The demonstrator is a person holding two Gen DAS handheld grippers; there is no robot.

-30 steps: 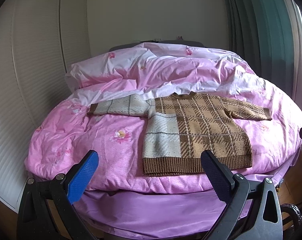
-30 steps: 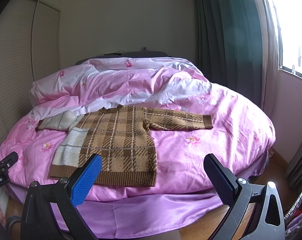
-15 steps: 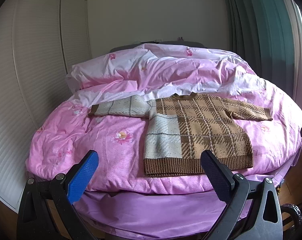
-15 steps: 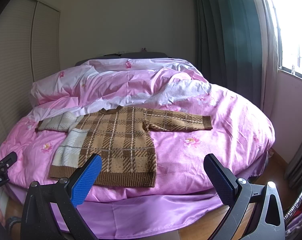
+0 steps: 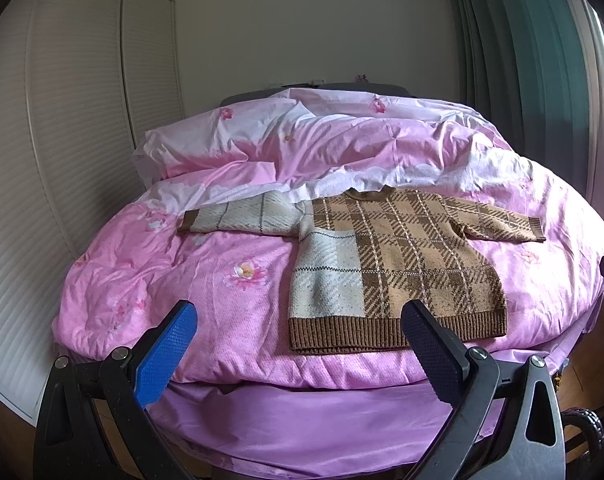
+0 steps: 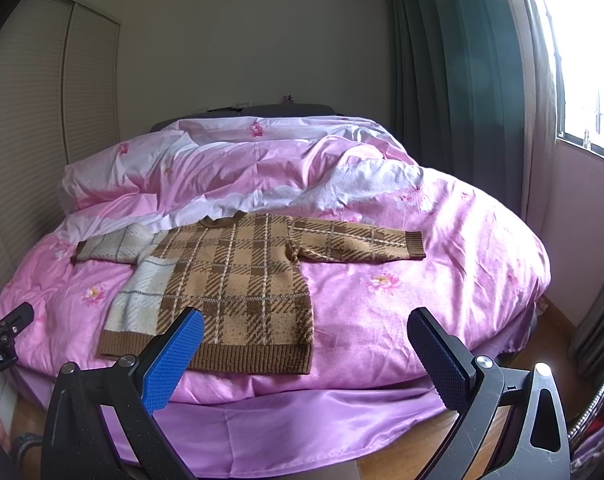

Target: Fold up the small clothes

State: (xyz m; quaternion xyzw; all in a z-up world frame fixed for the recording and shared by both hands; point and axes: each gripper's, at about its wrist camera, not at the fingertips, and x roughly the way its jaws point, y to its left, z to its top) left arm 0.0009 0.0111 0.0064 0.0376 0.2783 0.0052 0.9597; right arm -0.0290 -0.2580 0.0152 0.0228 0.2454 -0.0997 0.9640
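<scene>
Left gripper [image 5: 297,344] and right gripper [image 6: 306,350] spread wide, gripping nothing, poised short of the bed's near edge. At twelve o'clock beyond both, plaid sweater [image 5: 402,256] flat on pink duvet [image 5: 205,288], sleeves out toward nine and three, hem nearest. Green curtain [image 6: 454,80] toward two o'clock.
</scene>
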